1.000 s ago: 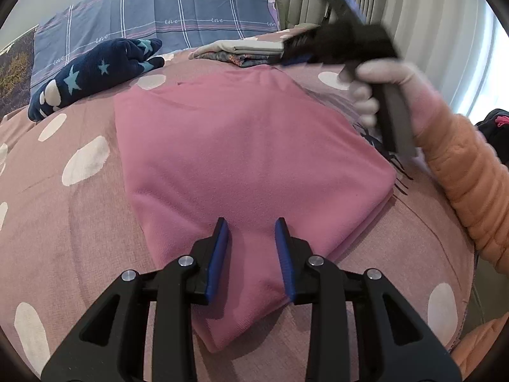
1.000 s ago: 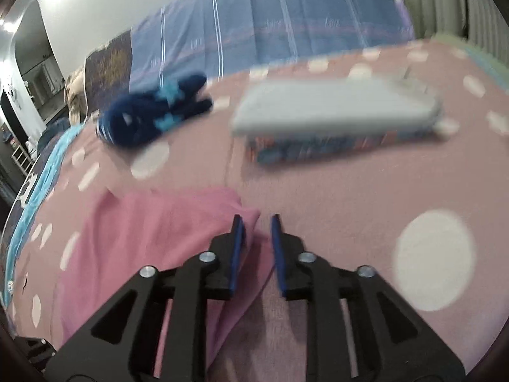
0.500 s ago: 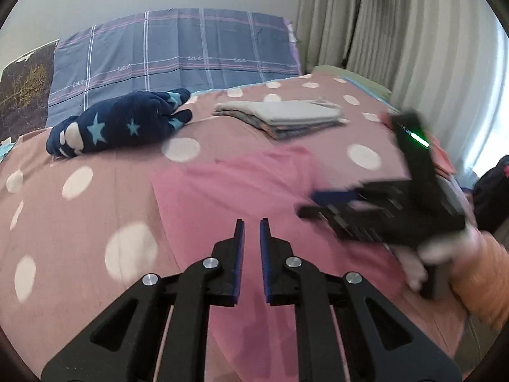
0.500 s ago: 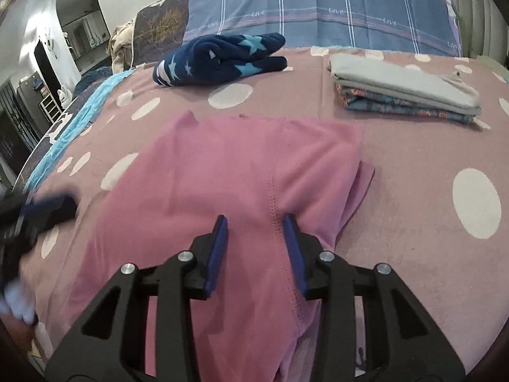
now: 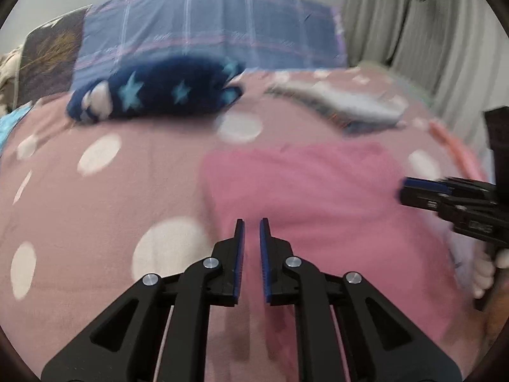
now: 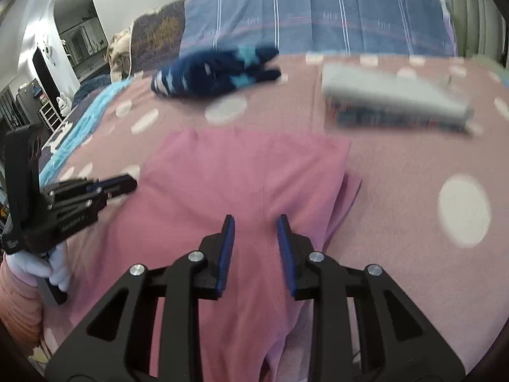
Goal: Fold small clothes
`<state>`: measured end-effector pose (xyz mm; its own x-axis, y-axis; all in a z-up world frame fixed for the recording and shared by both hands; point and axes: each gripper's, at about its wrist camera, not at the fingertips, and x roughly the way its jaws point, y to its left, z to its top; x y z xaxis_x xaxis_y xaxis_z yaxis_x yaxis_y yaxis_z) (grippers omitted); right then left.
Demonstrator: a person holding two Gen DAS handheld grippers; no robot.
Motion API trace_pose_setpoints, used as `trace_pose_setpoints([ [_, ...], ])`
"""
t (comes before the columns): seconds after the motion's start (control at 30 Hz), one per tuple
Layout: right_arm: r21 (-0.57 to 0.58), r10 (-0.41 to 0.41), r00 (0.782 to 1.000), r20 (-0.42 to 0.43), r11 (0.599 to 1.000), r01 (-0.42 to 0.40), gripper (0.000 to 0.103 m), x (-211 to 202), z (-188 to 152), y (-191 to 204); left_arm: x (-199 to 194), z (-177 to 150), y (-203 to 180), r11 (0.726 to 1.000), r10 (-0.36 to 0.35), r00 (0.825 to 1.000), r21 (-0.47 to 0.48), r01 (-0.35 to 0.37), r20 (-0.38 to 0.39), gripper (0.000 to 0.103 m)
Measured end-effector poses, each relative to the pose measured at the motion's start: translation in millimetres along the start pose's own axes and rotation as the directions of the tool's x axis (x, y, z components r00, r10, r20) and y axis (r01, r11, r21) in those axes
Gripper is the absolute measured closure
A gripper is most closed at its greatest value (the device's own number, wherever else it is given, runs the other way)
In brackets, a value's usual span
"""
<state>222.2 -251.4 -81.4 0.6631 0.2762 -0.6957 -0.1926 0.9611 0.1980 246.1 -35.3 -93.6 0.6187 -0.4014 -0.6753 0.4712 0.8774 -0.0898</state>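
A pink garment [image 5: 318,197] lies folded flat on the spotted bedcover; the right wrist view shows its layered right edge [image 6: 343,191]. My left gripper [image 5: 251,222] hovers over the garment's near left part, its jaws nearly together with nothing between them. From the right wrist view it [image 6: 127,187] sits at the garment's left edge. My right gripper [image 6: 256,219] hangs above the garment's near right part. Its jaws are closing, with a gap still between them and the cloth lying beneath, not pinched. It [image 5: 404,191] reaches in from the right in the left wrist view.
A navy star-patterned garment [image 6: 216,73] lies bunched at the back. A stack of folded clothes [image 6: 394,102] sits at the back right. A plaid pillow [image 5: 206,35] stands behind them, with curtains [image 5: 445,31] on the right. A gloved hand [image 6: 54,267] holds the left gripper.
My left gripper's jaws closed to a narrow gap, and it moved left and back from the garment's middle. My right gripper shifted over the garment's near right, its jaws widening and then narrowing.
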Motion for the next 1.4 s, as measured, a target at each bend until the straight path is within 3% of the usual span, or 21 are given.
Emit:
trace_pose_setpoints([
  [0.07,-0.039,0.023,1.0,0.003,0.999,-0.023,0.073,5,18,8,-1,10,-12,0.999,-0.019,1.0,0.04,0.018,0.023,0.089],
  [0.17,-0.018,0.068,0.996,-0.053,0.997,-0.069,0.073,33,33,9,26,21,-23,0.997,-0.007,1.0,0.08,0.009,-0.023,0.078],
  [0.23,-0.058,-0.092,0.989,-0.111,0.995,0.086,0.072,64,29,4,61,13,-19,0.992,0.089,0.989,0.102,-0.077,-0.12,0.072],
  [0.27,-0.079,-0.171,0.977,-0.126,0.984,0.162,0.072,79,24,-2,69,7,-15,0.991,0.096,0.99,0.1,-0.086,-0.099,0.071],
  [0.3,-0.07,-0.137,0.988,-0.064,0.989,0.133,0.071,82,16,-10,67,6,-13,0.993,0.082,0.993,0.087,-0.075,-0.086,0.071],
  [0.43,-0.022,-0.096,0.995,-0.033,0.995,0.096,0.071,61,13,-14,48,3,-20,0.99,0.115,0.991,0.095,-0.109,-0.064,0.072],
  [0.57,0.009,-0.09,0.996,0.024,0.996,0.09,0.071,10,-4,-14,18,-3,-28,0.995,0.051,0.997,0.082,-0.047,-0.049,0.071],
  [0.7,-0.006,0.016,0.999,0.04,1.0,-0.015,0.071,-48,-40,3,-21,-19,-52,0.991,0.02,1.0,0.135,-0.017,-0.019,0.07],
  [0.87,0.001,0.108,0.994,-0.024,0.994,-0.108,0.068,-75,-90,26,-58,-50,-78,0.975,0.018,1.0,0.223,-0.016,-0.005,0.065],
  [0.97,0.035,0.046,0.988,-0.147,0.999,-0.041,0.064,-53,-120,28,-50,-85,-85,0.963,0.048,0.993,0.268,-0.018,-0.107,0.06],
  [1.0,0.035,0.046,0.994,-0.101,0.998,-0.042,0.064,-60,-125,29,-44,-103,-86,0.956,0.085,0.988,0.289,-0.045,-0.127,0.059],
  [1.07,0.027,0.032,0.993,-0.111,0.999,-0.03,0.063,-67,-122,33,-54,-110,-88,0.95,0.089,0.993,0.305,-0.063,-0.073,0.059],
  [1.13,0.062,0.073,0.994,-0.079,0.996,-0.068,0.056,-80,-114,29,-66,-104,-85,0.962,0.061,0.995,0.272,-0.038,-0.077,0.059],
  [1.23,0.108,0.066,0.997,-0.028,0.992,-0.063,0.046,-91,-100,14,-78,-90,-75,0.976,0.029,0.998,0.215,-0.018,-0.048,0.055],
  [1.4,0.285,0.104,0.994,-0.036,0.954,-0.09,0.043,-71,-81,-39,-67,-65,-47,0.995,0.033,0.999,0.099,-0.03,-0.031,0.051],
])
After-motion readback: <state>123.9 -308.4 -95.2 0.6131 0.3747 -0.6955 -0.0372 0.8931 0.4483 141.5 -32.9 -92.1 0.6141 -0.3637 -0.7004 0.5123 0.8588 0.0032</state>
